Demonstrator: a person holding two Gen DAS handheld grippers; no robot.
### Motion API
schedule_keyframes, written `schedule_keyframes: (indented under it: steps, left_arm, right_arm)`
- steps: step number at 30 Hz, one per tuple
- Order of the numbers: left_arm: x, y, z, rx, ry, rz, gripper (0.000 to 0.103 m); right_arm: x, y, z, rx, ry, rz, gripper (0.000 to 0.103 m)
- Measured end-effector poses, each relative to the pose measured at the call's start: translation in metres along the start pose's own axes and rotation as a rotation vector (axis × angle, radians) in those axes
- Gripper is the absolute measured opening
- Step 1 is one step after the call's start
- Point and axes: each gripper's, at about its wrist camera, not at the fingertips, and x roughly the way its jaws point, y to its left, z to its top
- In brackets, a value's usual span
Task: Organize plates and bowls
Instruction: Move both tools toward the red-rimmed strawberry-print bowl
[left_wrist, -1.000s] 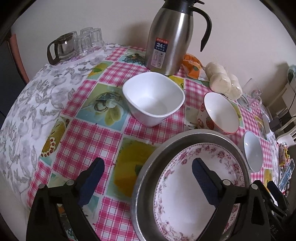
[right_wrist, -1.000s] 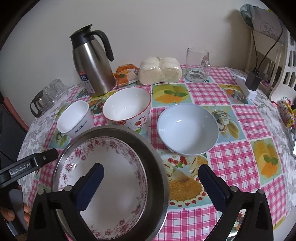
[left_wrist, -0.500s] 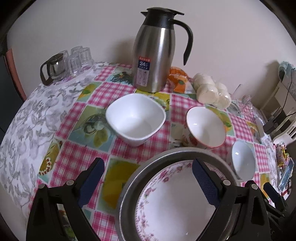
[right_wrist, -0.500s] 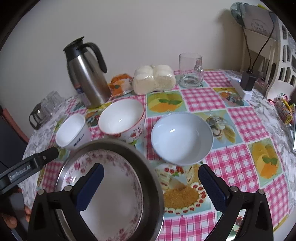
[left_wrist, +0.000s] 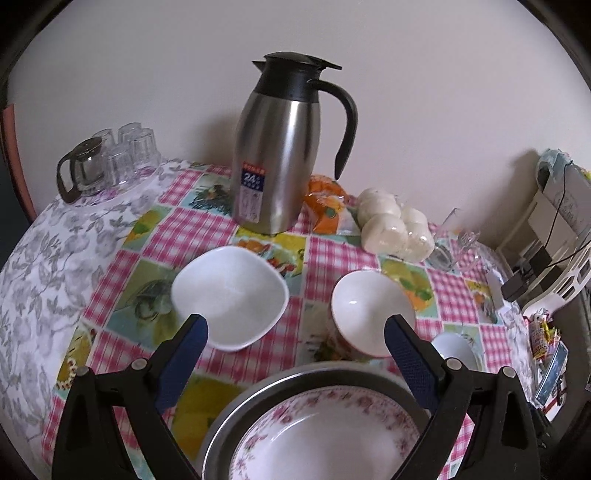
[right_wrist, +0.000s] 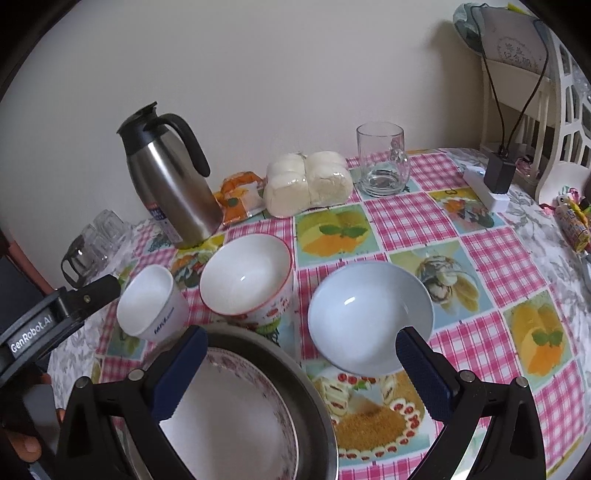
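Observation:
A floral plate (left_wrist: 325, 439) lies inside a steel pan (left_wrist: 229, 432) at the near table edge; both show in the right wrist view, plate (right_wrist: 236, 424) and pan (right_wrist: 314, 413). Behind stand a square white bowl (left_wrist: 229, 295) (right_wrist: 147, 306), a red-rimmed bowl (left_wrist: 365, 310) (right_wrist: 247, 277) and a pale blue bowl (right_wrist: 369, 314) (left_wrist: 452, 350). My left gripper (left_wrist: 295, 350) is open and empty above the pan's far rim. My right gripper (right_wrist: 299, 362) is open and empty between the pan and the blue bowl.
A steel thermos jug (left_wrist: 277, 177) stands at the back, with an orange packet (left_wrist: 325, 206) and wrapped buns (right_wrist: 306, 184) beside it. A glass mug (right_wrist: 382, 162) is behind, small glasses (left_wrist: 122, 155) far left, a charger block (right_wrist: 495, 181) far right.
Both grippers have drawn back and tilted up. The pan and plate have slid lower in both views, and more of the wall and table shows. Both stay open.

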Motion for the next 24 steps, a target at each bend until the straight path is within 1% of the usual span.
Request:
schedule_keyframes:
  steps: [2, 4, 7, 10, 12, 15, 17, 20, 23, 24]
  left_arm:
    - [0.002, -0.002, 0.003, -0.002, -0.023, -0.014, 0.103]
    - [0.004, -0.004, 0.007, 0.005, -0.046, -0.023, 0.103]
    - [0.009, -0.008, 0.012, 0.025, -0.052, -0.03, 0.103]
    - [0.018, -0.01, 0.015, 0.027, -0.039, -0.054, 0.103]
    - [0.025, -0.012, 0.015, 0.032, -0.013, -0.068, 0.103]
    - [0.034, -0.014, 0.015, 0.029, 0.018, -0.11, 0.103]
    - [0.037, -0.016, 0.014, 0.038, 0.028, -0.102, 0.103]
    - [0.041, -0.019, 0.013, 0.046, 0.038, -0.067, 0.103]
    - [0.049, -0.018, 0.016, 0.036, 0.081, -0.064, 0.103]
    - [0.052, -0.019, 0.019, 0.038, 0.095, -0.045, 0.103]
  right_arm:
    - [0.001, 0.001, 0.006, -0.001, -0.013, -0.01, 0.103]
    - [0.003, 0.001, 0.012, -0.008, -0.023, -0.016, 0.103]
    - [0.005, 0.001, 0.019, -0.011, -0.036, -0.026, 0.103]
    - [0.008, -0.001, 0.026, -0.009, -0.044, -0.033, 0.103]
    - [0.012, -0.004, 0.031, 0.001, -0.047, -0.04, 0.103]
    - [0.018, -0.006, 0.036, 0.012, -0.043, -0.041, 0.103]
    - [0.022, -0.007, 0.039, 0.013, -0.038, -0.038, 0.103]
    - [0.03, -0.006, 0.039, 0.015, -0.027, -0.032, 0.103]
    - [0.04, -0.01, 0.038, 0.038, -0.006, -0.017, 0.103]
    - [0.043, -0.011, 0.038, 0.043, -0.001, -0.015, 0.103]
